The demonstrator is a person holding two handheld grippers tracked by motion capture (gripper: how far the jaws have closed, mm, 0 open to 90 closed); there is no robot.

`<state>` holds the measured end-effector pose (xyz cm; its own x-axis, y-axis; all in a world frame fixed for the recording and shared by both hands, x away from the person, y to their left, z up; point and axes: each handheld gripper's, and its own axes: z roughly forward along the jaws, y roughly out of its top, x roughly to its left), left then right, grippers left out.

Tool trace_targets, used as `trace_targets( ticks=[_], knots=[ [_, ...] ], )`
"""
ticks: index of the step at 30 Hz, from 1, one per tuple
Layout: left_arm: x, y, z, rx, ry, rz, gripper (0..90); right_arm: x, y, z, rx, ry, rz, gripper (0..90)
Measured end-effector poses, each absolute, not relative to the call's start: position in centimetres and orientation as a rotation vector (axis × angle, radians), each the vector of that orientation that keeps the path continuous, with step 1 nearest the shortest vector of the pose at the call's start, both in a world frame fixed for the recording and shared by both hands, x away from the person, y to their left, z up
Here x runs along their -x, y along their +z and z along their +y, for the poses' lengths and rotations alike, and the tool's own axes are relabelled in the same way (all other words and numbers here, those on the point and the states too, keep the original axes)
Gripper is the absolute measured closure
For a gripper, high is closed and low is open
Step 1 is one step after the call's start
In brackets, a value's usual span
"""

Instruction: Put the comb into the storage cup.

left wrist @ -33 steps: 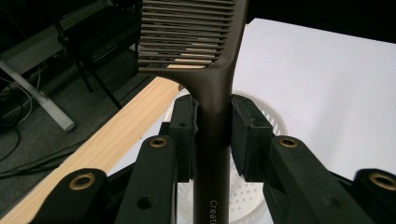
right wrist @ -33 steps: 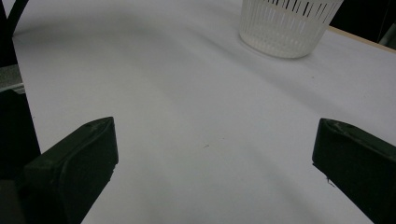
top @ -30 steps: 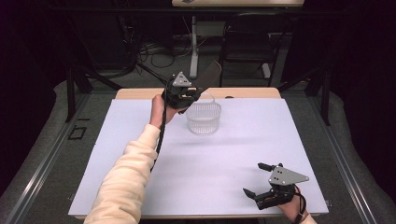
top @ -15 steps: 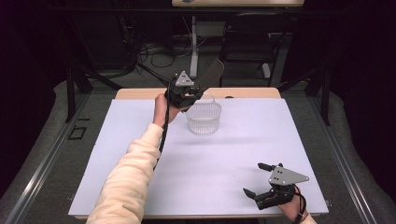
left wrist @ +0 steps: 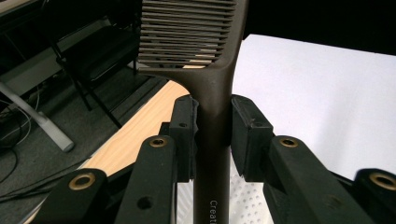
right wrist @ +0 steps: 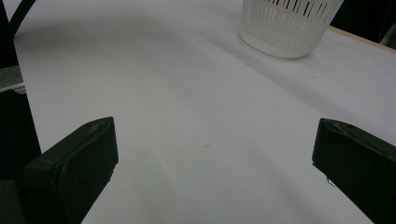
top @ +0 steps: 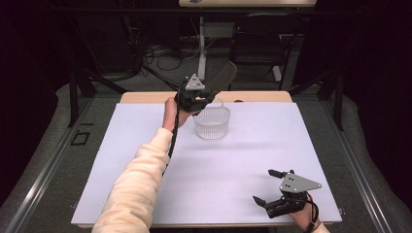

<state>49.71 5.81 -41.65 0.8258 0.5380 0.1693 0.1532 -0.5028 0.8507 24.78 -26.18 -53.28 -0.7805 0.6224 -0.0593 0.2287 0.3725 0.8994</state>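
A dark brown slotted spatula (left wrist: 212, 84) stands between the jaws of my left gripper (left wrist: 213, 126), which is shut on its handle. In the high view the left gripper (top: 197, 94) hangs just left of and above a white slotted basket (top: 212, 122), and the spatula blade (top: 221, 76) points up and away past the table's far edge. The basket (right wrist: 288, 24) stands upright on the white sheet. My right gripper (top: 267, 187) rests near the front right of the table, open, with nothing between its jaws (right wrist: 212, 149).
A white sheet (top: 145, 141) covers most of the wooden table (top: 145, 97). Behind the table are a dark chair (top: 257, 39), a white stand (top: 201, 39) and cables on the floor.
The left gripper has lifted the spatula up and out over the basket's far left rim, its blade now pointing up and away. The right gripper has stayed still.
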Motion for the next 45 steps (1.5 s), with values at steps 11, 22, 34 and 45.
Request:
trace_targets(
  ticks=[11, 22, 34, 45],
  knots=[
    [-50.1, -42.3, 5.3, -2.078, 0.526, 0.492, 72.2, -24.8, -53.3, -26.2, -0.744, 1.383, 2.247, 0.0],
    [-50.3, -43.0, 4.7, -2.08, 0.511, 0.475, 72.2, -24.8, -53.3, -26.2, -0.74, 1.382, 2.248, 0.0],
    [-50.5, -43.9, 4.4, -2.104, 0.487, 0.466, 72.2, -24.8, -53.3, -26.2, -0.739, 1.38, 2.248, 0.0],
    [-50.6, -44.4, 4.0, -2.137, 0.466, 0.455, 72.2, -24.8, -53.3, -26.2, -0.742, 1.379, 2.246, 0.0]
  ],
)
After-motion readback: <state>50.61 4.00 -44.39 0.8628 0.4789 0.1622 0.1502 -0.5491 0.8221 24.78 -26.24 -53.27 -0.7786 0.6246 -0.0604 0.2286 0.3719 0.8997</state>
